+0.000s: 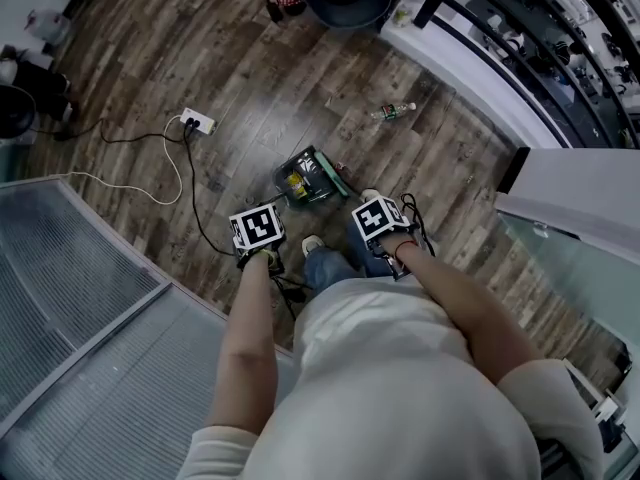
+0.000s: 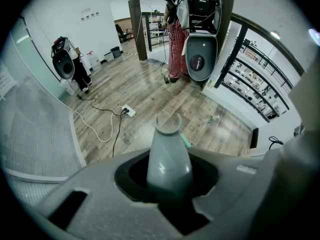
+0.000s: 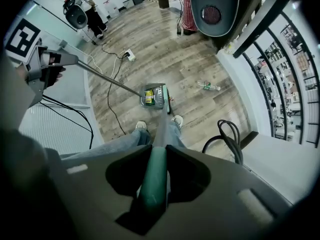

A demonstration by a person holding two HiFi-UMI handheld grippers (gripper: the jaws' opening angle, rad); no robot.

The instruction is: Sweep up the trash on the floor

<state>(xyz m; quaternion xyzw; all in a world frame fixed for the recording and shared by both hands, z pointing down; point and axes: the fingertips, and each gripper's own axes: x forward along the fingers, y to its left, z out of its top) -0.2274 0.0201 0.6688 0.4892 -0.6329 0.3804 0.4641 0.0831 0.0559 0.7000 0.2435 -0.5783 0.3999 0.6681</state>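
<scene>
The left gripper has its jaws closed on the grey dustpan handle, whose forked top stands up in the middle of the left gripper view. The right gripper is closed in the same way on the green broom handle, which runs down between the person's legs to the floor.

In the head view, the dustpan lies just above the two marker cubes, in the middle of the frame. It already holds some trash, a yellow piece among it. A plastic bottle lies well apart from it, toward the upper right, near the white ledge.

We think the step in hand is to bring the remaining trash into the pan. To do it well, we would keep the front edge of the pan flat on the boards so nothing slips under it. We would also use short, low strokes of the broom toward it. The bottle is round and will probably roll away from a hard push, so it is better to carry the pan close to it first.

The floor is dark wooden planking, smooth and a little shiny. A power strip with a black cable lies left of the pan, and the broom should not catch it. A grey ribbed panel fills the lower left of the head view.
</scene>
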